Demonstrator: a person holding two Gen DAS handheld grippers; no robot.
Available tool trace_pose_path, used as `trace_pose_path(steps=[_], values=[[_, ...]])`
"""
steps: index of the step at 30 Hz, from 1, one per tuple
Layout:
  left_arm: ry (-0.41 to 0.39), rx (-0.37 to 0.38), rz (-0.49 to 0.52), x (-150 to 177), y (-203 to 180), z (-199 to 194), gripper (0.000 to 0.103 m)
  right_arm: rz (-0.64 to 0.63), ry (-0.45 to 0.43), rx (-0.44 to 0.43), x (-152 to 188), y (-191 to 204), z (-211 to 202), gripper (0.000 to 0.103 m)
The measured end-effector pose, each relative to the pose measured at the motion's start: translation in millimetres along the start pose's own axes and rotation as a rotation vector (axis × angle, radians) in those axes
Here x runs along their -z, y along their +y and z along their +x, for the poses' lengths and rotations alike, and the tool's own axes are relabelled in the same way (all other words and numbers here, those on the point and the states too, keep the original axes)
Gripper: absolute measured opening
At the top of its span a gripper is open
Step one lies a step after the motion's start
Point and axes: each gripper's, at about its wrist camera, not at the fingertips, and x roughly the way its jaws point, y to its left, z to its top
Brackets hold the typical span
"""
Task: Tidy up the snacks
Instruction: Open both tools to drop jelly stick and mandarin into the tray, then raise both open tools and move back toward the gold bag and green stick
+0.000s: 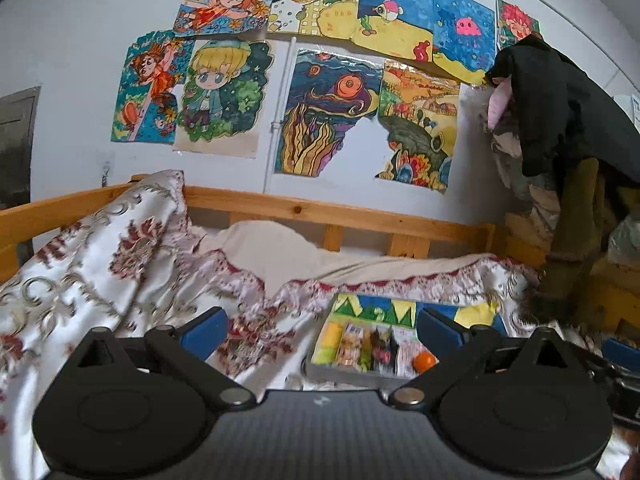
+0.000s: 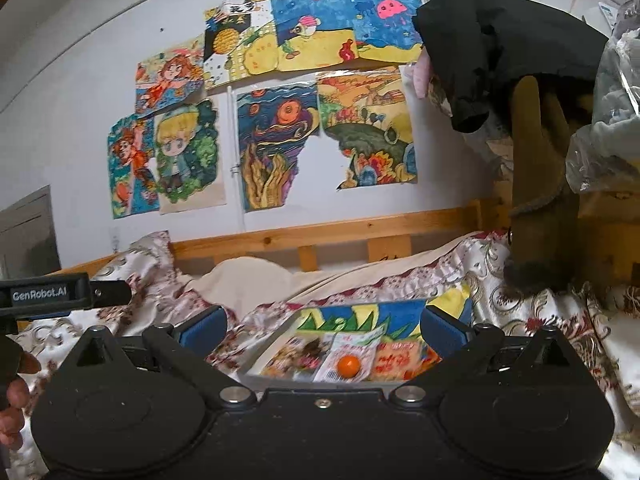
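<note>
A shallow box (image 1: 320, 374) of snack packets lies on the bed; it also shows in the right wrist view (image 2: 256, 360). Several packets (image 1: 360, 346) fill it, with a small orange fruit (image 1: 424, 362) at its right end, seen too in the right wrist view (image 2: 349, 366) on a white packet (image 2: 352, 346). My left gripper (image 1: 322, 328) is open and empty, held above the box's near side. My right gripper (image 2: 324, 326) is open and empty, above the box. A painted panel (image 2: 360, 316) stands behind the packets.
A floral bedspread (image 1: 100, 264) covers the bed, with a wooden rail (image 1: 340, 212) behind. Children's drawings (image 1: 320, 112) hang on the wall. Dark clothes (image 1: 560, 112) hang at the right. The left gripper's body (image 2: 48, 294) shows at the left in the right wrist view.
</note>
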Motion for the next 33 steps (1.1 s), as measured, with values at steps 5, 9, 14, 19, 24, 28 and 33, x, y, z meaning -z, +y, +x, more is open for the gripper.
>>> trace_pose_path(steps=[5, 9, 14, 19, 24, 28, 33], values=[[0.040, -0.010, -0.012, 10, 7, -26, 0.103, 0.041, 0.036, -0.015, 7, 6, -23, 0.102], [0.086, -0.040, -0.001, 20, 12, -40, 0.103, 0.042, 0.078, -0.004, 16, 13, -37, 0.102], [0.173, -0.080, 0.016, 32, 17, -50, 0.103, 0.045, 0.135, 0.019, 25, 21, -46, 0.102], [0.231, -0.098, 0.056, 40, 16, -54, 0.103, 0.040, 0.215, 0.025, 35, 28, -43, 0.102], [0.289, -0.176, 0.118, 46, 11, -51, 0.103, 0.007, 0.287, 0.030, 43, 35, -38, 0.102], [0.366, -0.230, 0.131, 49, 12, -44, 0.103, 0.009, 0.349, 0.054, 49, 36, -32, 0.102], [0.385, -0.236, 0.113, 50, 16, -43, 0.103, 0.022, 0.404, 0.082, 53, 33, -25, 0.102]])
